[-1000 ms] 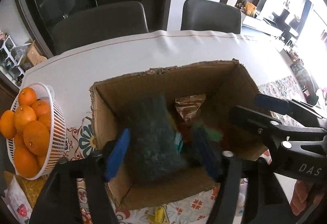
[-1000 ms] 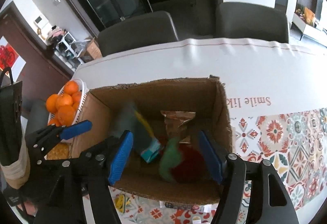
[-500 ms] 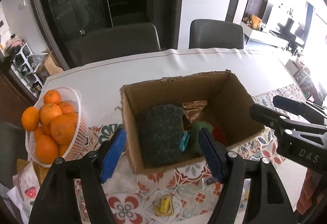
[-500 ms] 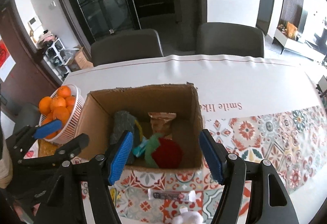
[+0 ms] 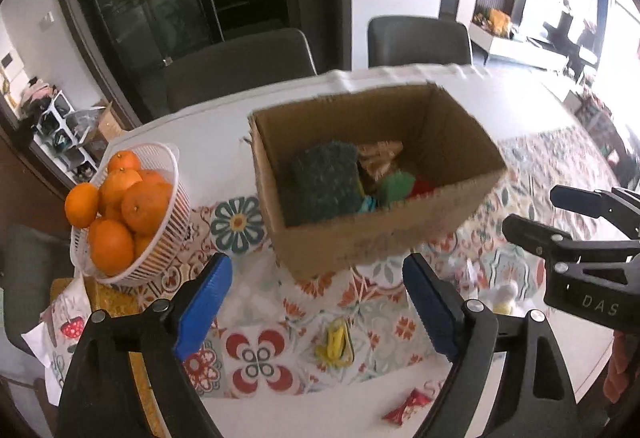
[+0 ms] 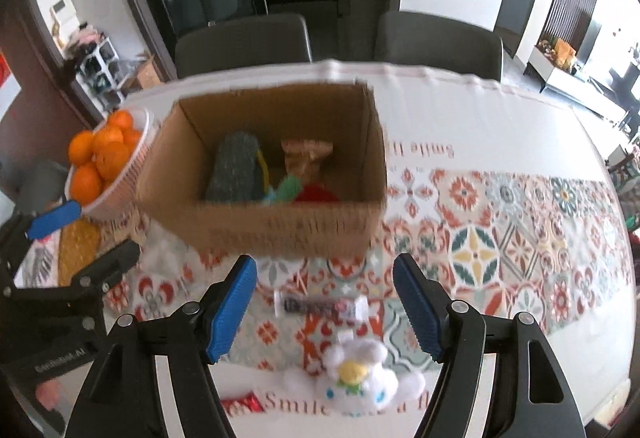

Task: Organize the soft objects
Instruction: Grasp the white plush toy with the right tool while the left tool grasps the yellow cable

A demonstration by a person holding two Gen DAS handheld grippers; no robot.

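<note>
Now both grippers, left (image 5: 316, 302) and right (image 6: 324, 308), hang wide apart and empty above the table, likely freed to fetch more. A sponge (image 6: 236, 172) sits inside the box (image 6: 280, 226); the white plush toy (image 6: 360, 374) lies outside, just below the right gripper.

The left gripper (image 5: 316, 302) hangs above the patterned tablecloth (image 5: 260, 350), jaws spread wide with nothing between them. At twelve o'clock stands the open cardboard box (image 5: 384, 238), holding a dark green scouring pad (image 5: 324, 182), a brown packet (image 5: 378, 162) and green and red soft pieces. At ten o'clock sits a white basket (image 5: 168, 230) of oranges (image 5: 146, 204). The right gripper (image 5: 532, 214) enters at three o'clock, open. A yellow clip (image 5: 334, 342) lies at six.
</note>
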